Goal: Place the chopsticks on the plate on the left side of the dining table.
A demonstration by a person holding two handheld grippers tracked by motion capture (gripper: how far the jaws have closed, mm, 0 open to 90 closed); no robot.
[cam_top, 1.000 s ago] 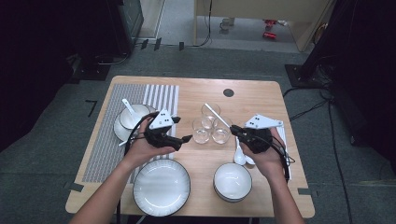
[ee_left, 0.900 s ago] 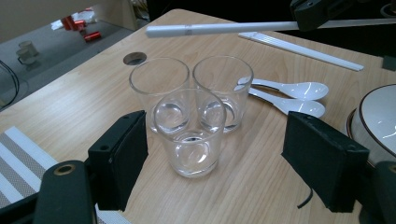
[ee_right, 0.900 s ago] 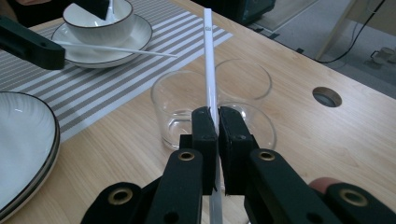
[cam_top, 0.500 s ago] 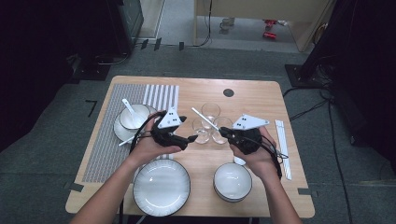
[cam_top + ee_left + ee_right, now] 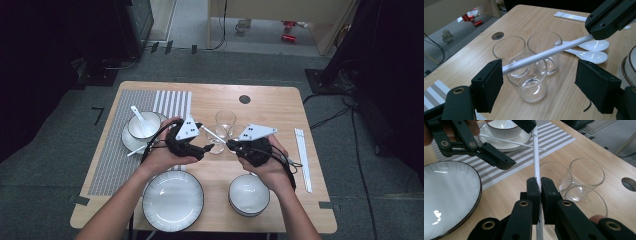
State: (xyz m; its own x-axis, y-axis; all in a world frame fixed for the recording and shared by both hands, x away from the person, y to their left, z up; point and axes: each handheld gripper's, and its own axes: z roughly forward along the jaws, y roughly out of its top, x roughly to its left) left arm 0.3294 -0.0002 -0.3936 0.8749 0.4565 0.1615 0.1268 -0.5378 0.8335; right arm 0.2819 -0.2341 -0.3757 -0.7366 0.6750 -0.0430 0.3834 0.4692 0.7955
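Right gripper (image 5: 538, 185) clamped on white chopstick (image 5: 544, 54), tiny illegible print, left gripper (image 5: 539, 85) wide open

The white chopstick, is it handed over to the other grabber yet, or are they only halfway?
About halfway, it seems. Done: the right gripper is clamped on the white chopstick and holds it above the three glasses. In hand: its far end touches one jaw of the left gripper, whose jaws stand wide open. Left: the left must close, then the right let go, if a handover is the plan.
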